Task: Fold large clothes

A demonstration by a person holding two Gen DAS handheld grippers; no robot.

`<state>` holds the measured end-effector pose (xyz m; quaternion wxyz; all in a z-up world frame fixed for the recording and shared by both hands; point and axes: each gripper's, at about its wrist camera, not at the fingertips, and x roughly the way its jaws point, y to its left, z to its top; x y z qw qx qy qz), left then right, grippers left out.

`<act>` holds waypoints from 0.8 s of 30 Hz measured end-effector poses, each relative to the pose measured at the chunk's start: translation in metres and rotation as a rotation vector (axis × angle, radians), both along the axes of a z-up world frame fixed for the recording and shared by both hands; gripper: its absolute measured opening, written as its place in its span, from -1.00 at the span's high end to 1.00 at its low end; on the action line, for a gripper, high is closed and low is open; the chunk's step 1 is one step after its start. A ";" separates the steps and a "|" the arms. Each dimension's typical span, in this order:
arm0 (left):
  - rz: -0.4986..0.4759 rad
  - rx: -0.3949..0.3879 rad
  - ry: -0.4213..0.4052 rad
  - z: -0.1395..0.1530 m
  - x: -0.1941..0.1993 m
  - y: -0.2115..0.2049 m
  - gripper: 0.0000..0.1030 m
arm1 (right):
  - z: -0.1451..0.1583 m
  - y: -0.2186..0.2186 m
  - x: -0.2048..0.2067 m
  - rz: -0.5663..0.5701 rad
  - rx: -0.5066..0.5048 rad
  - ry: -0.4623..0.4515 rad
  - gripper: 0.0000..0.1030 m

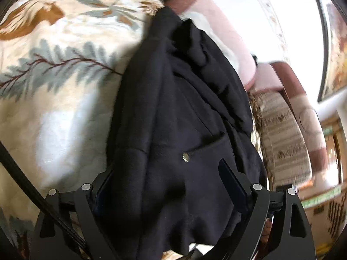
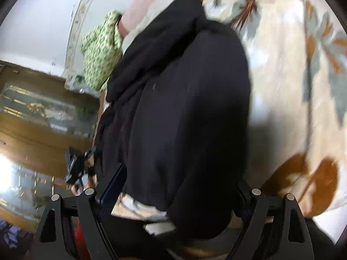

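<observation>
A dark navy garment (image 1: 180,112) with a small metal snap lies bunched on a cream bedspread printed with leaves (image 1: 54,65). In the left wrist view my left gripper (image 1: 171,173) stands wide open, with the cloth bulging between its fingers (image 1: 229,173). In the right wrist view the same garment (image 2: 180,112) fills the middle. My right gripper (image 2: 177,184) is also wide open, its fingers (image 2: 115,179) on either side of the near cloth edge. Neither gripper is closed on the fabric.
A green-patterned cloth (image 2: 102,49) lies at the far edge of the bed. A pink and brown bed frame (image 1: 219,28) and a woven striped cushion (image 1: 282,138) are beside the garment. A wooden floor and glass cabinet (image 2: 39,112) lie to the left.
</observation>
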<state>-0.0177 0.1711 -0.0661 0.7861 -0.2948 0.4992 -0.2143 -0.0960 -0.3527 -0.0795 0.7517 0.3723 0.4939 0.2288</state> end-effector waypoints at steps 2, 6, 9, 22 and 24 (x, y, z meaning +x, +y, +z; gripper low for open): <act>-0.048 0.039 -0.043 0.007 -0.008 -0.009 -0.67 | 0.001 0.009 -0.002 0.020 -0.033 -0.015 -0.74; -0.068 0.058 -0.084 0.012 -0.013 -0.015 -0.53 | 0.007 0.018 -0.005 -0.003 -0.062 -0.078 -0.54; -0.041 0.012 -0.062 0.007 -0.013 -0.007 -0.53 | 0.004 0.007 -0.008 -0.081 0.006 -0.095 -0.16; -0.017 0.121 -0.052 0.001 -0.020 -0.022 -0.54 | -0.004 0.020 -0.008 -0.146 -0.228 -0.110 -0.54; -0.013 0.249 -0.083 0.006 -0.028 -0.034 0.16 | 0.001 0.024 -0.009 -0.144 -0.312 -0.128 0.09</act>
